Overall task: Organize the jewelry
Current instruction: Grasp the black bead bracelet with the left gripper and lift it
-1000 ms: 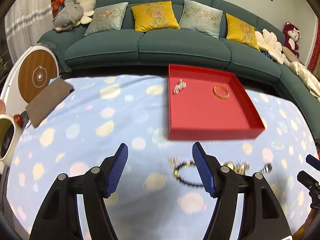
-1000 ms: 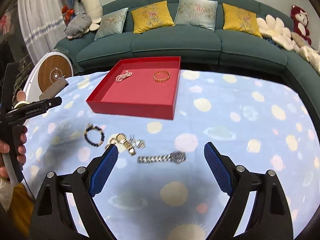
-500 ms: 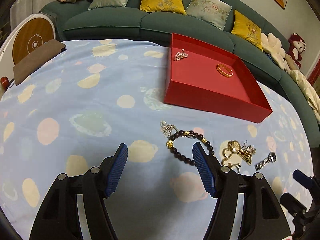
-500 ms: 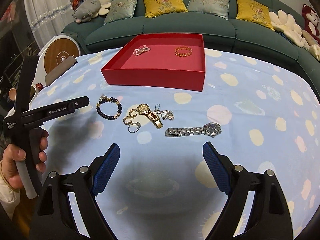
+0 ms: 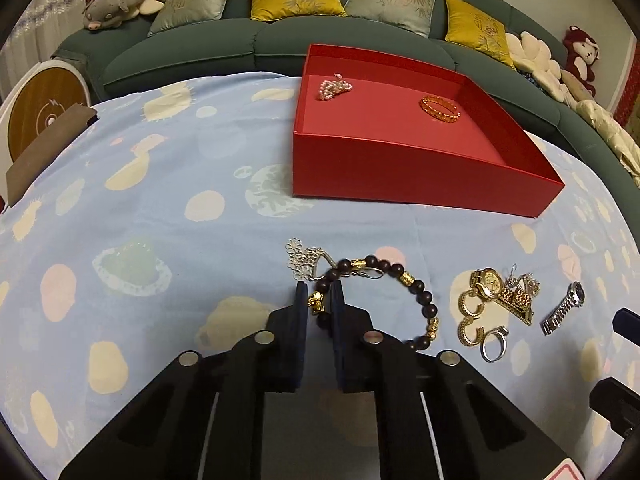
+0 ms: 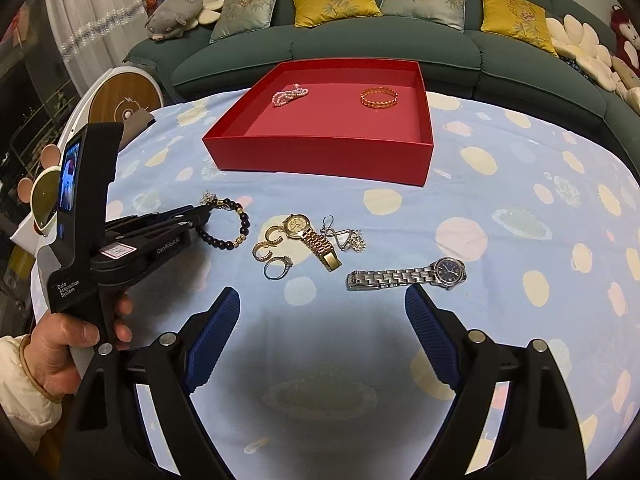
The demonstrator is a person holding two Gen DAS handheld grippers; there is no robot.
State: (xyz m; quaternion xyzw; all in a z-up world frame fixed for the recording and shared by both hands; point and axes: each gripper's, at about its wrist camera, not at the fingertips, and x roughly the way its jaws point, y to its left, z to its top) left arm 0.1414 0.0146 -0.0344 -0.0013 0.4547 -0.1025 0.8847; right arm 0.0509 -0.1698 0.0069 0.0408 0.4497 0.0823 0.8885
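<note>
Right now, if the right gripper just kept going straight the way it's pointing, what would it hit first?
Probably the silver watch, which lies on the tablecloth just ahead of the open right gripper, toward its right finger. Depth is unclear, so it might meet bare cloth first.

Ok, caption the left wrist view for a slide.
Left gripper shut on the beaded bracelet before the red tray.

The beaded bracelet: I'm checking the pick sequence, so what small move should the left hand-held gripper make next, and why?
Probably a short lift straight up. The left hand-held gripper is shut on the beaded bracelet, which still lies on the blue cloth. A silver pendant touches the bracelet's far side, so a slow lift would show whether it snags before the carry to the red tray.
</note>
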